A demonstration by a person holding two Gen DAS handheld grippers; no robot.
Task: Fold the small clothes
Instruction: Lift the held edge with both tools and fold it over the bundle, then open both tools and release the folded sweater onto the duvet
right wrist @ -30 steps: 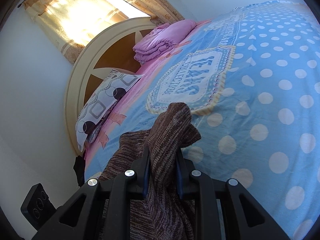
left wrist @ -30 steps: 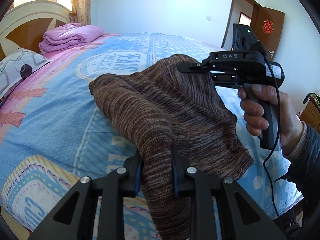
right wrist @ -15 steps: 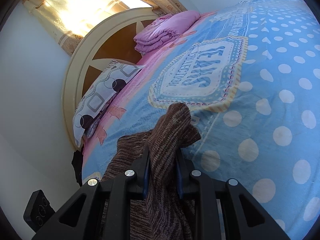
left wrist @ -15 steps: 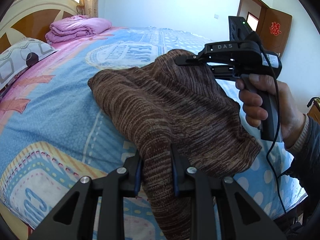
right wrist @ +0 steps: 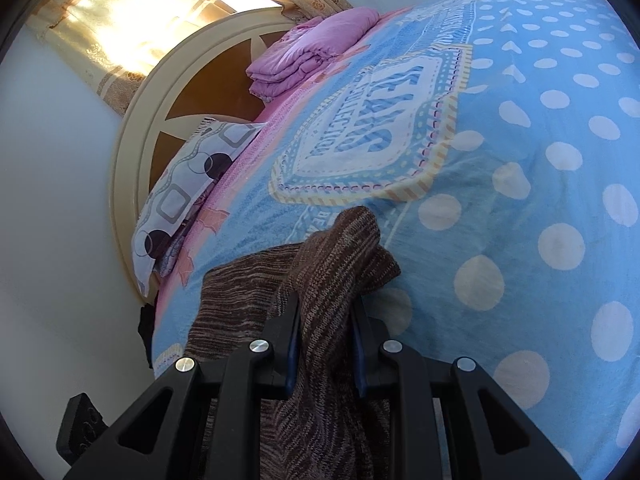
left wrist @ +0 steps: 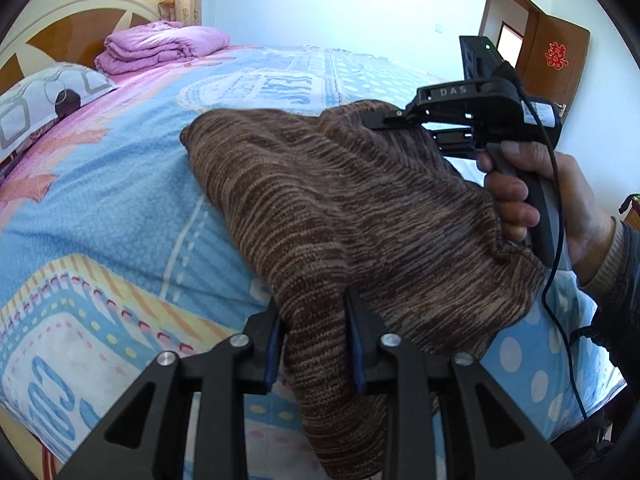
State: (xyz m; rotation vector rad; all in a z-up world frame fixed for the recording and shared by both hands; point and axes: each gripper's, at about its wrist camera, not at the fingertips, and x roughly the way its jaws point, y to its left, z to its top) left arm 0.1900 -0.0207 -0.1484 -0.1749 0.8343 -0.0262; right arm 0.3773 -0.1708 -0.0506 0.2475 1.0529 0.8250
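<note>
A brown striped knit garment (left wrist: 340, 208) hangs between both grippers above the blue bed cover (left wrist: 132, 184). My left gripper (left wrist: 316, 332) is shut on its near edge, with cloth drooping below the fingers. My right gripper (right wrist: 326, 320) is shut on another edge of the garment (right wrist: 340, 252). In the left wrist view the right gripper (left wrist: 384, 120) shows at the upper right, held by a hand, with the cloth bunched in its tip. The garment's far fold rests on or just above the bed; I cannot tell which.
A folded pink quilt (left wrist: 160, 46) and a patterned pillow (left wrist: 40, 96) lie by the round headboard (right wrist: 168, 92). The dotted blue cover (right wrist: 540, 200) stretches wide. A brown door (left wrist: 556, 60) stands behind the right gripper. A cable (left wrist: 560, 240) hangs from it.
Both grippers have carried the garment a little forward over the bed, keeping their hold. The right gripper sits slightly lower and further right in the left wrist view.
</note>
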